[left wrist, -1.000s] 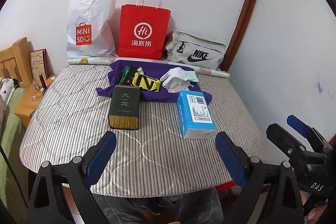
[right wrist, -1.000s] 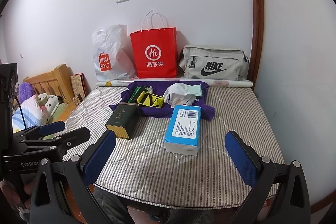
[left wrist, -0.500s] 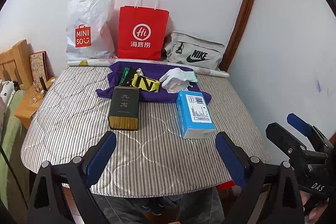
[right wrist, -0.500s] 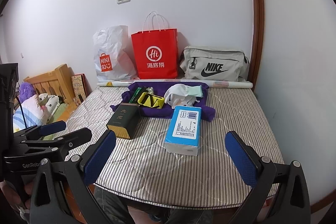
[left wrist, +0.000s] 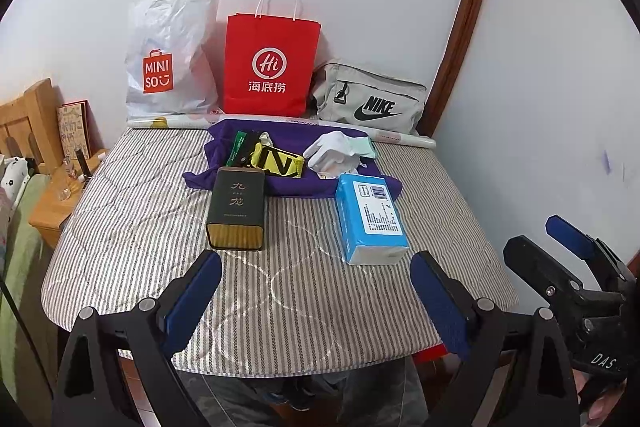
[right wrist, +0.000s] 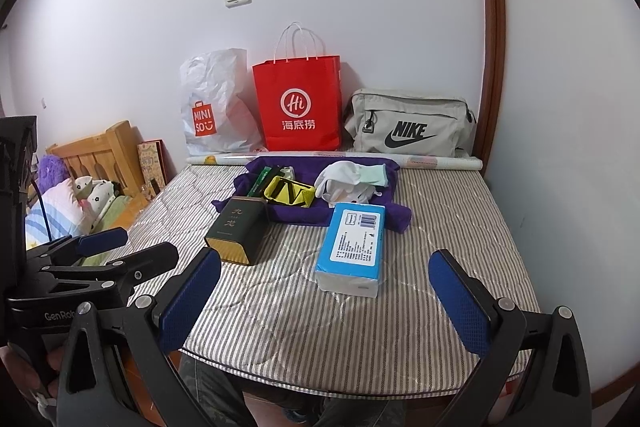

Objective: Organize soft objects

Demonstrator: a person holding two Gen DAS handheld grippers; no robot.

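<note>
Purple cloth [left wrist: 288, 183] partly hidden under items; tissue pack [left wrist: 370, 217] print unreadable.

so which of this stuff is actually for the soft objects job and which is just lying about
For the job: purple cloth, white gloves, tissue pack.

Just lying about: dark tea tin, red paper bag, white plastic bag, grey Nike bag.

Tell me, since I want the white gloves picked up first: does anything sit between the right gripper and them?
Yes. The blue tissue pack lies on the table between the open right gripper and the white gloves on the purple cloth.
</note>
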